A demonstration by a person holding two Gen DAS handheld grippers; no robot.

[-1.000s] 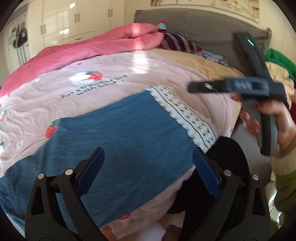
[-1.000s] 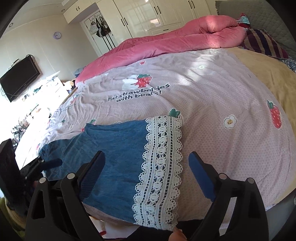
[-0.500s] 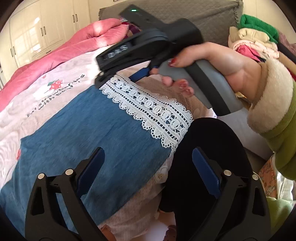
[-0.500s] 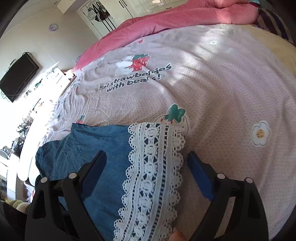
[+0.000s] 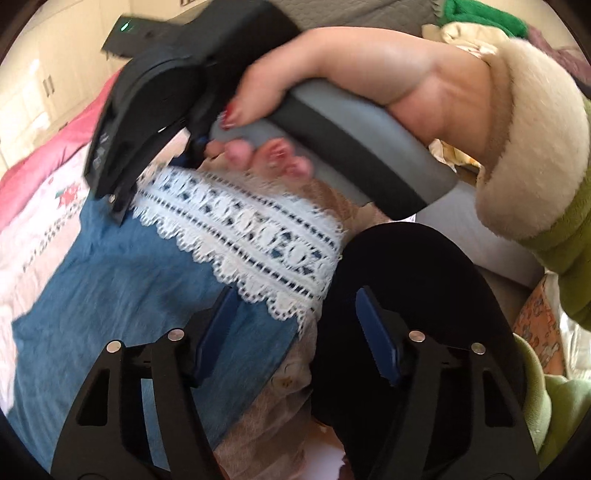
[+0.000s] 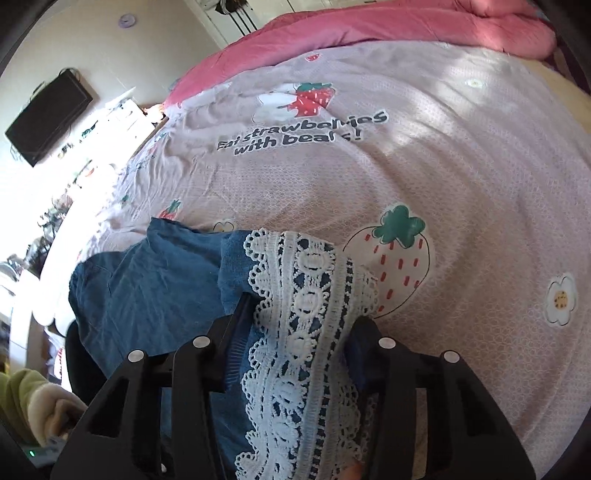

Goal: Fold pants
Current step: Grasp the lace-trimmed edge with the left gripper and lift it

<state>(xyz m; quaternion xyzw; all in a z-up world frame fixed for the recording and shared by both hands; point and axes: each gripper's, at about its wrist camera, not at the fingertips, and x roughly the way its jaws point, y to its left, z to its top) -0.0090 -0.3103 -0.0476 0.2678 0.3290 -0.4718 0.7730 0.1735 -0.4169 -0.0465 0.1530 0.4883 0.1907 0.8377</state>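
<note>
The pants [image 6: 155,295] lie flat on the bed [image 6: 461,184], no fold visible yet – the right tongs [image 6: 301,325] pinch their lace hem [image 6: 306,332] between them, while the left tongs [image 5: 291,332] hover half-open, empty, just before that hem.

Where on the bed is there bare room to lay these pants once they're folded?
The widest bare stretch of the bedspread runs from the lace hem out past the big strawberry print, up to the pink quilt. It is crowded near the bed's edge, where the pants, the right gripper and the left gripper all meet.
</note>
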